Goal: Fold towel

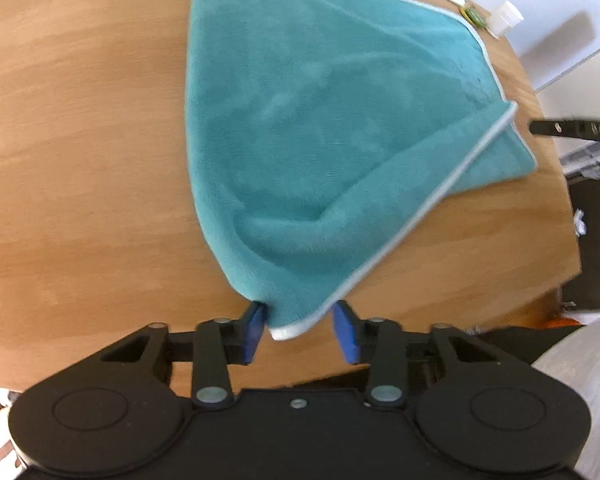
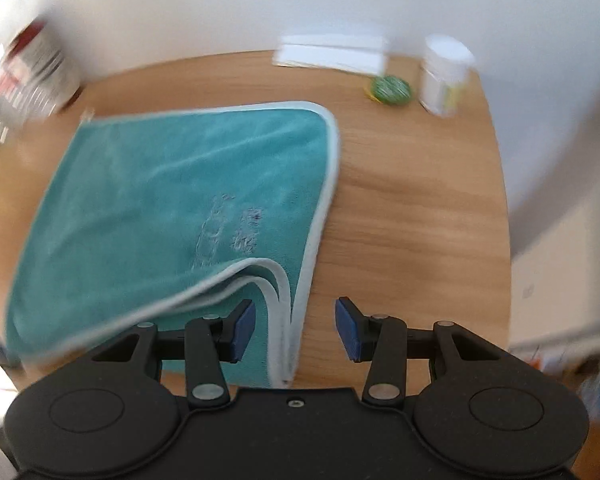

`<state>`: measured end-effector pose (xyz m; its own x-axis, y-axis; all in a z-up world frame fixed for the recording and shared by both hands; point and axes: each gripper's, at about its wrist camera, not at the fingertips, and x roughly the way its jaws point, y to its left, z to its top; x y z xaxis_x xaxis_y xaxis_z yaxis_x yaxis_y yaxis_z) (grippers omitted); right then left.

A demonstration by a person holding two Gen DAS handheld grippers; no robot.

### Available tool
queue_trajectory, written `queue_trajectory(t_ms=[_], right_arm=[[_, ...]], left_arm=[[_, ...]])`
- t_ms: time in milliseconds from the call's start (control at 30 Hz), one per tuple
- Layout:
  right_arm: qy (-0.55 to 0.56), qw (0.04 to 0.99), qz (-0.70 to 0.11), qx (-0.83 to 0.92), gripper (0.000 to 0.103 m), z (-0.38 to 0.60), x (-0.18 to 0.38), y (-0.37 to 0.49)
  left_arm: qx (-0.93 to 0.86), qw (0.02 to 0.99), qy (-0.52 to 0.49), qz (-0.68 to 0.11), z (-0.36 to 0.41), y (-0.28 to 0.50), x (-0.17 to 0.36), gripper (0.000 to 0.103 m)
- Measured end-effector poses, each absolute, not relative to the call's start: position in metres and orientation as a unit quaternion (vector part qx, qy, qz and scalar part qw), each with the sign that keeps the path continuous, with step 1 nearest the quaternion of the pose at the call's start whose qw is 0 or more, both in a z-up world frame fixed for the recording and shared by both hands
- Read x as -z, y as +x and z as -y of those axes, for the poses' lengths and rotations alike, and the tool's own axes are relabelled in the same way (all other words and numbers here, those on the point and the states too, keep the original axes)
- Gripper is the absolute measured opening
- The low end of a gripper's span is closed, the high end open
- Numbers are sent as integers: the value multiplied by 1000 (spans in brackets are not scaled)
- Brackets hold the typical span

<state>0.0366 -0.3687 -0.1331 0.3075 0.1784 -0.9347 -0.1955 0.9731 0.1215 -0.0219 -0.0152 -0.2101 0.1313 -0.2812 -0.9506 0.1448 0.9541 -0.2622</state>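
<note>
Fingers of left gripper spread wide, teal towel corner lying loose btwn them, nothing gripped. Right gripper fingers also apart, empty, over folded towel edge. Towel partly folded on wooden worktop; white jar at far edge.

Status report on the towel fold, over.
Left gripper open, towel corner between its pads, not clamped. Right gripper open, empty, beside the folded edge. Nothing in the way; white jar stands clear.

A plush teal towel with pale grey-white edging covers a light-brown wood-grain table; black grippers carry blue pads; upper right, a green patterned disc.
</note>
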Motion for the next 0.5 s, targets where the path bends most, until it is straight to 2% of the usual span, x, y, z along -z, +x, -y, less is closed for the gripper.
queue_trajectory(t_ms=[67,133,500], right_arm=[[-69,810,-562,-149,49,361,131,33],[-119,806,-551,-181,49,352,132,33],[-148,802,-535,-221,49,347,129,44]], left_arm=[[143,753,-61,-640,14,-21,206,11],[147,758,-61,-633,13,-20,200,11],[119,781,-113,-603,-2,17,174,9]])
